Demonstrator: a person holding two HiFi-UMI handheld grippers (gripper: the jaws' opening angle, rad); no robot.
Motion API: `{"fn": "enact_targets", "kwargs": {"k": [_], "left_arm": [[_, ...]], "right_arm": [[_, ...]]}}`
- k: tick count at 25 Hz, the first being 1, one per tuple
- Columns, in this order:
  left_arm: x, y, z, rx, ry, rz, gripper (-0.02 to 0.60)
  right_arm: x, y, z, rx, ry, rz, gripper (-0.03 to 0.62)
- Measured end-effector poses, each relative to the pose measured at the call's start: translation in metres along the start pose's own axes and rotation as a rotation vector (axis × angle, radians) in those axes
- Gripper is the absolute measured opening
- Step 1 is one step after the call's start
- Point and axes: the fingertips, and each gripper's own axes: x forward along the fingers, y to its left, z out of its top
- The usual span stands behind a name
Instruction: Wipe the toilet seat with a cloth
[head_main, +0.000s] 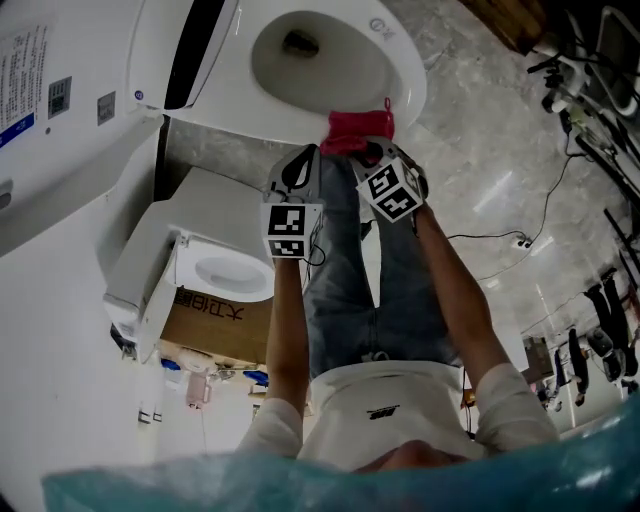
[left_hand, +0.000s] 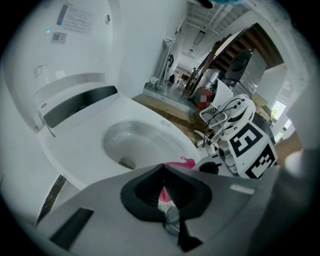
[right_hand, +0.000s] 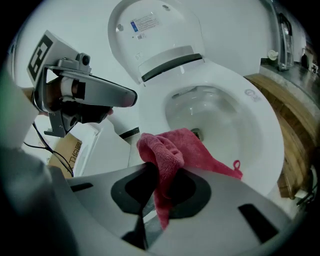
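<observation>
A white toilet stands with its lid (head_main: 190, 50) raised and its seat rim (head_main: 400, 95) bare. My right gripper (head_main: 375, 150) is shut on a pink cloth (head_main: 357, 130) that lies on the near rim. In the right gripper view the cloth (right_hand: 175, 150) bunches out of the jaws of the right gripper (right_hand: 162, 187) and drapes over the rim (right_hand: 260, 120). Just left of the cloth, my left gripper (head_main: 295, 175) hovers by the rim. In its own view the left gripper (left_hand: 165, 192) has its jaws together, with only a sliver of pink showing through the seam.
A second white toilet (head_main: 215, 265) sits on a cardboard box (head_main: 215, 320) to the left. The person's jeans-clad legs (head_main: 360, 290) stand before the bowl. Cables (head_main: 520, 240) trail over the marble floor at right. A wooden platform (right_hand: 295, 100) borders the toilet's far side.
</observation>
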Motion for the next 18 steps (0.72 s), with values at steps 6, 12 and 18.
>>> {"fn": "enact_targets", "kwargs": {"k": [6,12,18], "left_arm": [[0.014,-0.016,0.005,0.042,0.025,-0.041,0.006],[0.026,-0.026,0.01,0.08,0.052,-0.075,0.006],[0.039,-0.034,0.015,0.124,0.079,-0.108,0.006]], "right_arm": [[-0.012,-0.013,-0.012,0.046,-0.012,-0.021,0.051],[-0.022,-0.027,-0.021,0.082,-0.02,-0.045,0.051],[-0.03,-0.04,-0.024,0.117,-0.036,-0.068,0.051]]}}
